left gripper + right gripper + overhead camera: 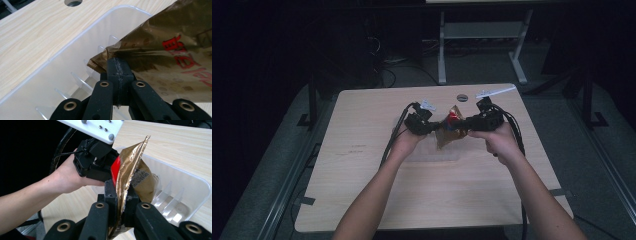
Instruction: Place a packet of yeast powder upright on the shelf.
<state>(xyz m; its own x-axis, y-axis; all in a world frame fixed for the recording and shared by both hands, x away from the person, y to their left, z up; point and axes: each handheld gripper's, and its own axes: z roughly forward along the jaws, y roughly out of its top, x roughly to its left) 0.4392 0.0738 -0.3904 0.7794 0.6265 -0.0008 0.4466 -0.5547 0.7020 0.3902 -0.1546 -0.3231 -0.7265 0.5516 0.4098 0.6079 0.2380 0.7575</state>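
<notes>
Both forearms extend over light wooden table (362,200); left gripper (430,128) and right gripper (465,131) clamp crinkled gold foil bag (448,131) above clear plastic tray (197,185).

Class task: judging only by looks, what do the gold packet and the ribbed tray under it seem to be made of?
Gold packet: probably thin metallised plastic film; glossy, creased, printed. Ribbed tray: likely clear, smooth rigid plastic; the wood-grain table shows through it.

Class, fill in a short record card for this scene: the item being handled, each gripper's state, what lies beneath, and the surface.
Item: crinkly gold foil packet with red print
Left gripper: shut on the packet's corner
Right gripper: shut on the packet's edge
Beneath: clear plastic tray with upright dividers
Surface: light wooden table
Packet position: held between both grippers above the tray
</notes>
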